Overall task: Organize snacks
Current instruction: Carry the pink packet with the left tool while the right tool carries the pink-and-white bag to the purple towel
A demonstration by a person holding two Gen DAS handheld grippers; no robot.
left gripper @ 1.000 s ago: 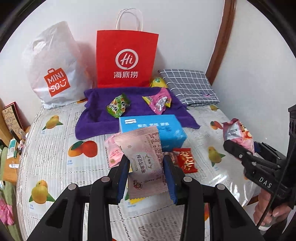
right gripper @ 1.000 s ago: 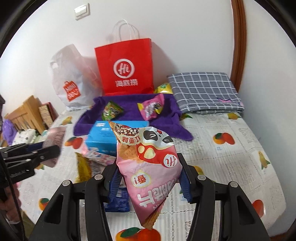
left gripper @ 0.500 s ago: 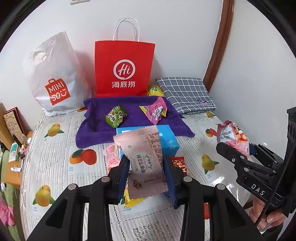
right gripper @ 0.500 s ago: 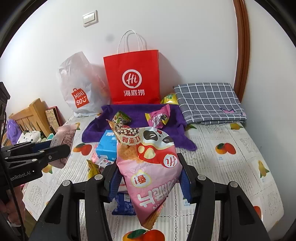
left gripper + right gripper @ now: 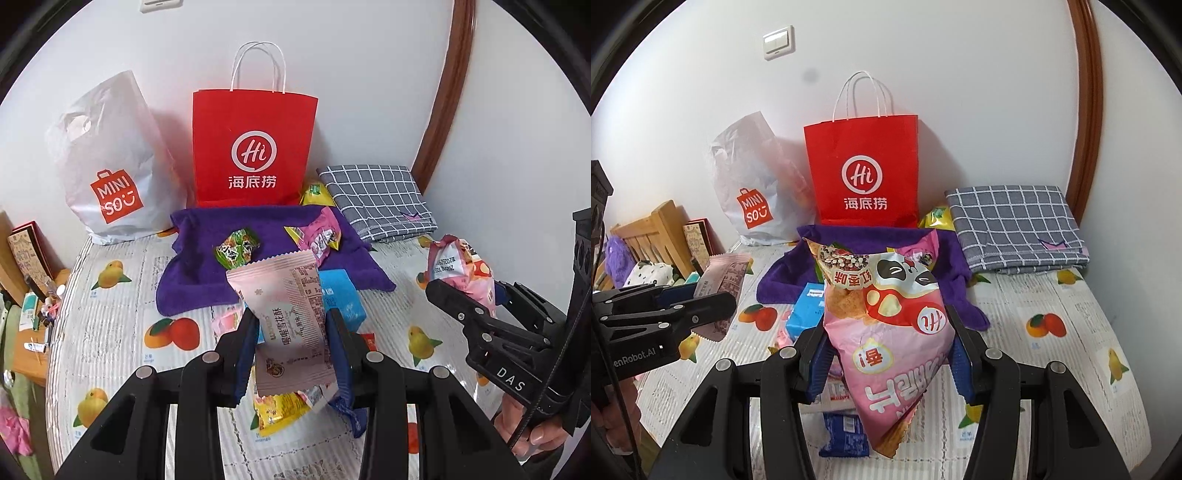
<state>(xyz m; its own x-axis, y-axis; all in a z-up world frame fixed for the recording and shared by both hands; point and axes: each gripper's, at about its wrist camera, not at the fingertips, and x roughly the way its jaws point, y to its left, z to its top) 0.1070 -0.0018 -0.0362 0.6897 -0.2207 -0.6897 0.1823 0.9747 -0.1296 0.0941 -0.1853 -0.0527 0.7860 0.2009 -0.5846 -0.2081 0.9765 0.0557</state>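
Note:
My left gripper (image 5: 291, 332) is shut on a pale pink snack packet (image 5: 288, 317), held above the table. In the right wrist view my right gripper (image 5: 886, 350) is shut on a large pink snack bag (image 5: 890, 332) with a panda print. That bag (image 5: 461, 269) also shows at the right of the left wrist view, in the right gripper. A red paper bag (image 5: 255, 151) and a white plastic bag (image 5: 107, 166) stand against the wall. On a purple cloth (image 5: 192, 273) lie a green snack (image 5: 238, 249) and a pink snack (image 5: 321, 236).
A blue box (image 5: 341, 299), a yellow packet (image 5: 279, 410) and other small packets lie under my left gripper. A dark blue packet (image 5: 846, 428) lies under the right one. A folded checked cloth (image 5: 1015, 229) sits at the back right. Wooden furniture (image 5: 653, 236) stands left.
Both grippers have risen with their packets still held, so the table and the bags at the wall sit lower and farther in both views.

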